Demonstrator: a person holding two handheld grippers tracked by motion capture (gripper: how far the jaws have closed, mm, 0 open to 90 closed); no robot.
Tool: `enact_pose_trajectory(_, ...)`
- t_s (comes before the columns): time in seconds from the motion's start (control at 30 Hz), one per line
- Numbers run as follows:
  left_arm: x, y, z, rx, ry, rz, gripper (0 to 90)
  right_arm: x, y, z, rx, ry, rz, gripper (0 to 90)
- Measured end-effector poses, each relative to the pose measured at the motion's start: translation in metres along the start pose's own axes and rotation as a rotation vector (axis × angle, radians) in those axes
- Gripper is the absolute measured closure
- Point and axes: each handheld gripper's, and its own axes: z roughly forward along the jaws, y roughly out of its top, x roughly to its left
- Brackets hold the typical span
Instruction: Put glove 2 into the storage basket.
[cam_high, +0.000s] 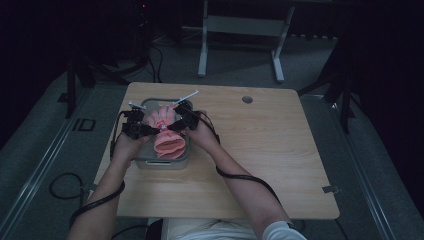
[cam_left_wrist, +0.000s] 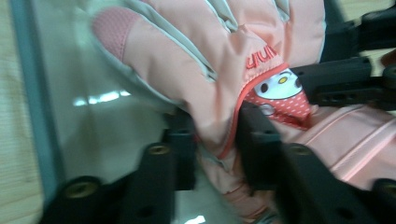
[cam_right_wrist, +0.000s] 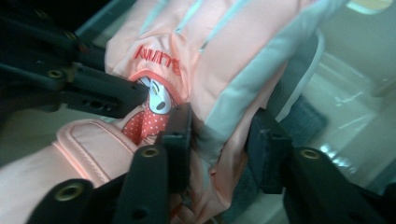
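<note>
The pink glove (cam_high: 167, 131) lies in the grey tray (cam_high: 162, 162) on the worktop (cam_high: 260, 150), and the left gripper (cam_left_wrist: 212, 140) and right gripper (cam_right_wrist: 219, 140) each pinch one side of it near the wrist, probably to place it flat.

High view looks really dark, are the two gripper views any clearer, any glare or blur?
High view: dim, surroundings nearly black. Left gripper view: brighter, padded pink fabric glove soft at the top edge, white glare streaks on the grey metal tray. Right gripper view: bright glints on the tray floor, background hazy.
</note>
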Motion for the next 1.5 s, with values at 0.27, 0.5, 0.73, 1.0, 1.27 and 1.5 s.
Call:
enact_pose_trajectory(0.27, -0.002, 0.003, 0.000, -0.009, 0.082, 0.034, 46.2, -0.007, 0.005, 0.001, 0.000, -0.018, 0.001, 47.6)
enact_pose_trajectory(0.5, 0.002, 0.004, -0.007, -0.041, 0.086, 0.023, 43.0, -0.007, 0.008, -0.007, -0.035, 0.001, 0.024, 48.8)
enact_pose_trajectory(0.73, 0.001, 0.006, -0.010, -0.056, 0.085, 0.021, 42.8, -0.006, 0.009, -0.012, -0.047, 0.012, 0.028, 50.0)
enact_pose_trajectory(1.0, 0.001, 0.009, -0.015, -0.070, 0.091, 0.027, 42.8, -0.004, 0.010, -0.019, -0.069, 0.020, 0.021, 50.2)
enact_pose_trajectory(1.27, -0.001, 0.010, -0.021, -0.087, 0.092, 0.043, 42.8, -0.002, 0.010, -0.020, -0.073, 0.029, 0.015, 51.0)
enact_pose_trajectory(1.5, -0.001, 0.011, -0.024, -0.093, 0.090, 0.050, 42.8, 0.001, 0.010, -0.021, -0.078, 0.031, 0.009, 51.9)
